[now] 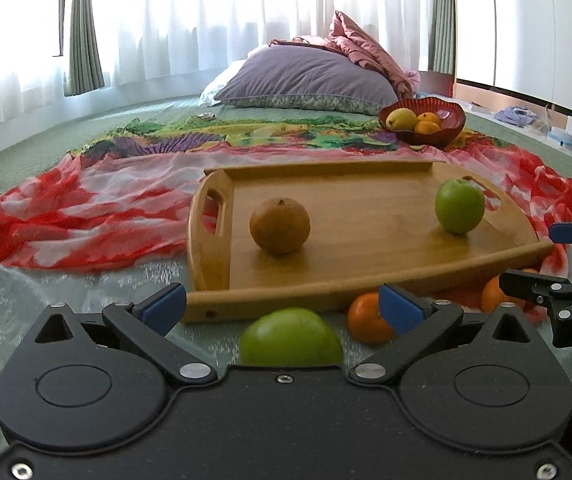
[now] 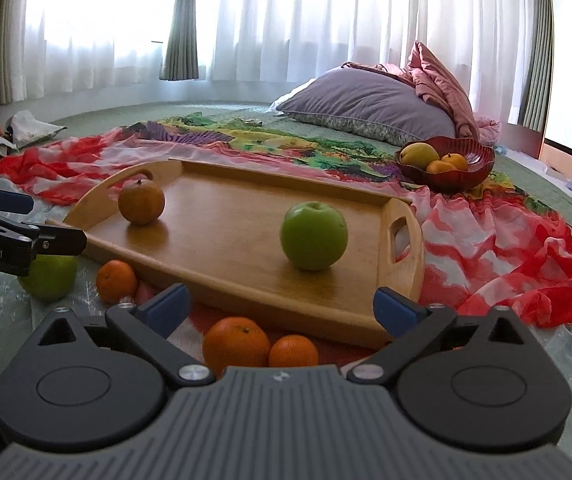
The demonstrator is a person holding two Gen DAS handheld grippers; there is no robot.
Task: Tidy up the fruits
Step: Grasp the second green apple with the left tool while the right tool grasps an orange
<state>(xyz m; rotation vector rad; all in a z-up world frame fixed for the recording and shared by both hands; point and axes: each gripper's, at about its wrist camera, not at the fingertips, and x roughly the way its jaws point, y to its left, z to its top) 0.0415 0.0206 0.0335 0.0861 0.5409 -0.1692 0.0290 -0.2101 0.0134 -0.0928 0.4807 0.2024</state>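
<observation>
On the far left of the bed, red-and-white cloth (image 1: 86,208) lies rumpled over the green bedspread (image 1: 18,160); just right of it sits the wooden tray (image 1: 366,292), its left handle slot toward the cloth. On the tray's left part stands a dull brownish orange (image 1: 280,226); on its right part, well apart from that, stands a green apple (image 1: 459,206), close to the right handle.

Off the tray, along its near rim, the fruit lies in a row; leftmost is a second green apple (image 1: 290,338), which sits between the spread fingers of the left gripper (image 1: 282,308); the claw is released, its blue pads clear of the apple on both sides. Just right of that apple lies a small orange (image 1: 368,320), partly behind the left gripper's right pad; it is close to the tray's rim, whether touching I cannot tell.

Further right, in the right wrist view, a larger orange (image 2: 236,344) and a smaller one (image 2: 293,352) lie touching each other, near the tray's front edge; they sit between the fingers of the right gripper (image 2: 282,308), which is also released and grasps nothing.

Behind the tray to the right, a dark red bowl (image 2: 474,160) rests on the multicoloured cloth (image 2: 286,148), holding a yellow-green fruit (image 2: 420,155) and two small oranges (image 2: 448,164); behind it lies a purple pillow (image 2: 366,100), with a pink quilt (image 2: 438,76) bunched at its right end.
</observation>
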